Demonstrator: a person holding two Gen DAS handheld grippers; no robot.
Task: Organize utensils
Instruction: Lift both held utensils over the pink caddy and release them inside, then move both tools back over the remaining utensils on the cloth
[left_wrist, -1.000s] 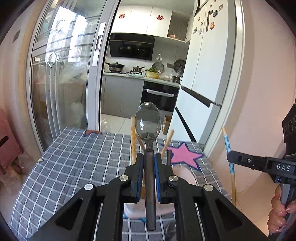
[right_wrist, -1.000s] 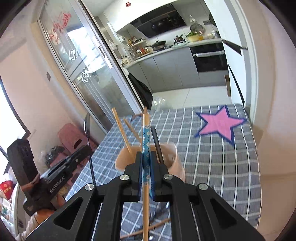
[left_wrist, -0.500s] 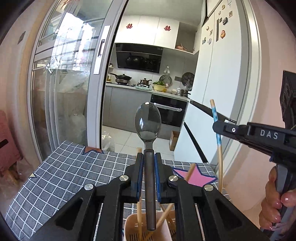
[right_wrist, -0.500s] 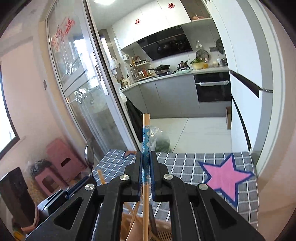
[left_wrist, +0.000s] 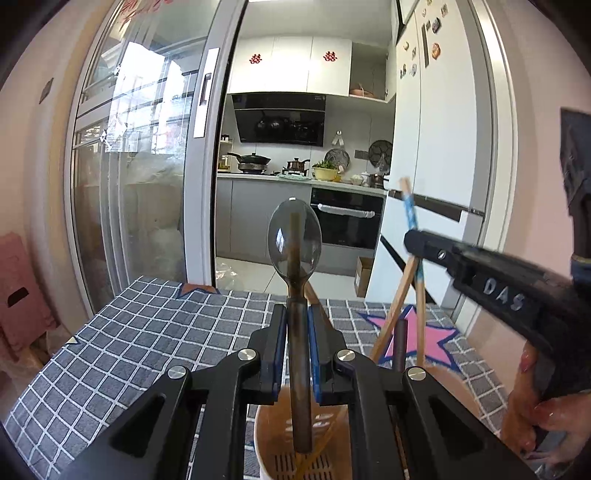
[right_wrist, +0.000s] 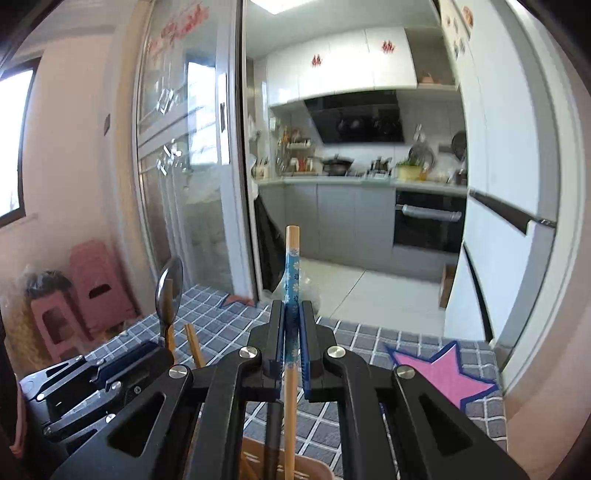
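Note:
My left gripper (left_wrist: 297, 314) is shut on a metal spoon (left_wrist: 294, 245), held upright with the bowl up and the handle end hanging inside a beige utensil holder (left_wrist: 269, 432) below the jaws. My right gripper (right_wrist: 291, 308) is shut on a wooden chopstick with a blue flowered band (right_wrist: 291, 273), also upright, its lower end in the same holder (right_wrist: 314, 467). From the left wrist view the right gripper (left_wrist: 410, 240) comes in from the right with that chopstick (left_wrist: 409, 206). Several other chopsticks (left_wrist: 395, 314) and a dark handle (left_wrist: 400, 343) stand in the holder.
The holder stands on a table with a grey checked cloth (left_wrist: 147, 332) bearing a pink star (left_wrist: 428, 332). Behind are a glass sliding door (left_wrist: 140, 184), a white fridge (left_wrist: 436, 184) and the kitchen. Pink stools (right_wrist: 85, 288) stand at left. A hand (left_wrist: 535, 417) holds the right gripper.
Both grippers have come lower over the holder, so the spoon handle and the chopstick now reach down into it. The right gripper has rolled upright and moved closer to the left one.

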